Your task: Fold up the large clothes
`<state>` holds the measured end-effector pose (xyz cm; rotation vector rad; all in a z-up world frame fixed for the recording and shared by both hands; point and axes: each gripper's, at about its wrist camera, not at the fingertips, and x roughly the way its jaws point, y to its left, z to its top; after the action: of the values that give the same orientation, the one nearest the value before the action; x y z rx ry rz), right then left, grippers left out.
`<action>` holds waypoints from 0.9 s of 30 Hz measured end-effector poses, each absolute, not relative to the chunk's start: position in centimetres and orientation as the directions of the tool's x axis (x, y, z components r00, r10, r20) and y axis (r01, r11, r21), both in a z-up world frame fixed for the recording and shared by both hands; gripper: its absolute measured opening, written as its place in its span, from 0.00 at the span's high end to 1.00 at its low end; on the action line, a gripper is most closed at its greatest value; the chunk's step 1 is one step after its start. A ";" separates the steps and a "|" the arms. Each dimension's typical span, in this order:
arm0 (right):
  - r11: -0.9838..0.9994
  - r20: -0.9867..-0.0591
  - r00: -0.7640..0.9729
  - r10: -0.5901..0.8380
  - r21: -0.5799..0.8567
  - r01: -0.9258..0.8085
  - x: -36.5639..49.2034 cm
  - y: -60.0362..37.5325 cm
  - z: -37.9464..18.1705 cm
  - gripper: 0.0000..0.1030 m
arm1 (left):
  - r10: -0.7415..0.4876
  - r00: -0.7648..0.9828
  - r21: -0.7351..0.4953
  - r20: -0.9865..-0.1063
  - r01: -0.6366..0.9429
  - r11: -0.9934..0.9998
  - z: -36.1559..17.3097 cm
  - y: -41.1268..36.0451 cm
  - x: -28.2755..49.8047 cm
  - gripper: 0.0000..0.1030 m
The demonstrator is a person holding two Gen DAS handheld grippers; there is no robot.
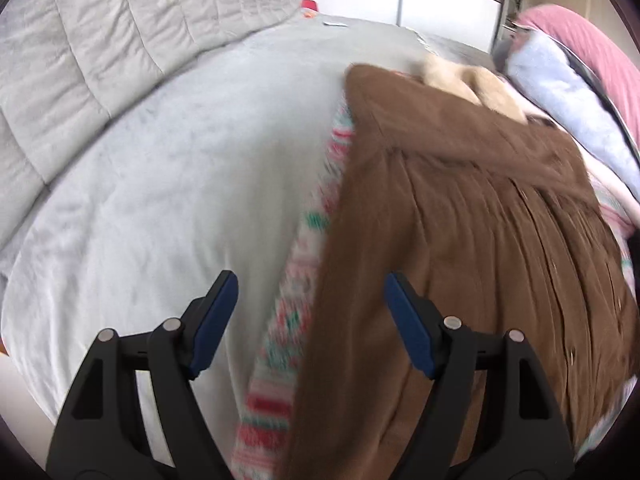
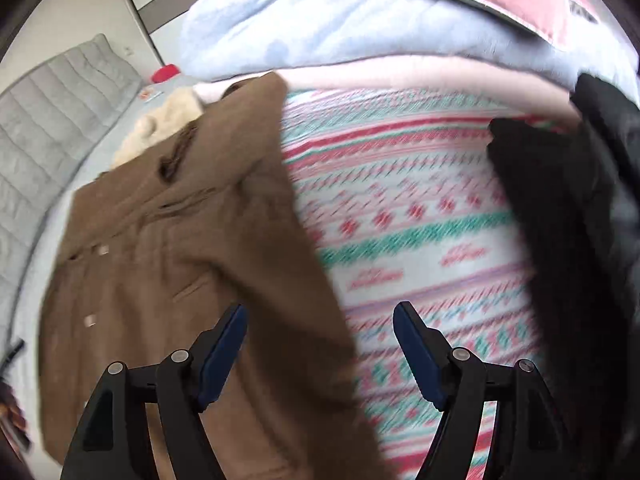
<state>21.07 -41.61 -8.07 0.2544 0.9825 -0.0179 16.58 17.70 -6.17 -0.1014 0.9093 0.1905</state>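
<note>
The brown corduroy coat with cream fleece collar lies lengthwise toward twelve o'clock on the patterned pink-and-green fleece blanket. Left gripper straddles its nine o'clock edge; right gripper its three o'clock edge (both wide open, empty).

no readable text

nothing in either view carries letters, numbers, a brand or a sign that can be made out. the patterned blanket shows only woven bands and motifs, blurred. small pale patches on the brown coat are too blurred to tell whether they bear writing. a small white slip on the bed is too small to read.
</note>
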 end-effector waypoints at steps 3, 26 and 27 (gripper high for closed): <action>0.967 -0.832 0.544 0.111 0.218 0.136 23.0 -42.2 -8.6 0.26 | 0.102 0.590 -0.047 -0.801 -0.232 0.972 -6.2 17.8 20.0 0.26; 0.973 -0.818 0.569 0.090 0.194 0.125 36.4 -41.3 -13.1 0.25 | 0.086 0.488 -0.118 -0.869 -0.373 0.920 -12.7 19.8 32.1 0.26; 0.970 -0.817 0.568 0.097 0.205 0.130 36.4 -41.4 -13.2 0.25 | 0.075 0.491 -0.133 -0.868 -0.375 0.917 -12.7 20.0 31.9 0.27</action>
<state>36.42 -41.43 -13.22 0.2543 0.9693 -0.0198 31.95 20.01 -12.66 -0.3253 1.0254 0.2791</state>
